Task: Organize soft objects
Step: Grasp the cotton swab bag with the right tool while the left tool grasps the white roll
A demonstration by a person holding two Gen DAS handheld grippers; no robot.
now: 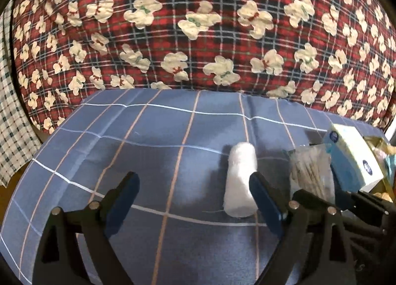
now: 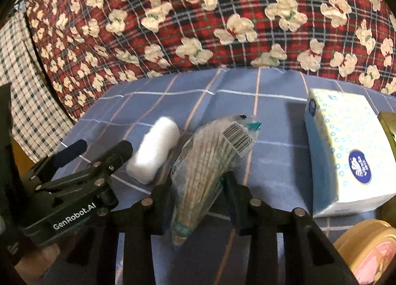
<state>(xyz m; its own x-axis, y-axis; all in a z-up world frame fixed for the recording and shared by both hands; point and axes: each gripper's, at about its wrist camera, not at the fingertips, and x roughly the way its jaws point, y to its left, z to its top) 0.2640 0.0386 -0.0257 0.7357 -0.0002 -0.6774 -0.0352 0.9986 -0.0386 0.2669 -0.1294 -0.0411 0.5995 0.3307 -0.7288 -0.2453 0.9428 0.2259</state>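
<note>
A white cotton roll (image 1: 239, 179) lies on the blue checked cloth (image 1: 153, 141), just inside the right finger of my left gripper (image 1: 195, 186), which is open and empty. The roll also shows in the right wrist view (image 2: 154, 149). My right gripper (image 2: 198, 186) is shut on a clear bag of cotton swabs (image 2: 210, 161), which also shows in the left wrist view (image 1: 311, 173). A blue and white tissue pack (image 2: 346, 151) lies to the right, also in the left wrist view (image 1: 351, 156). The left gripper (image 2: 99, 146) shows at the left of the right wrist view.
A red plaid quilt with white bears (image 1: 198, 25) rises behind the blue cloth. A green checked fabric (image 1: 12, 124) hangs at the left. A round yellow tin (image 2: 368, 248) and a gold box (image 2: 388, 124) sit at the right edge.
</note>
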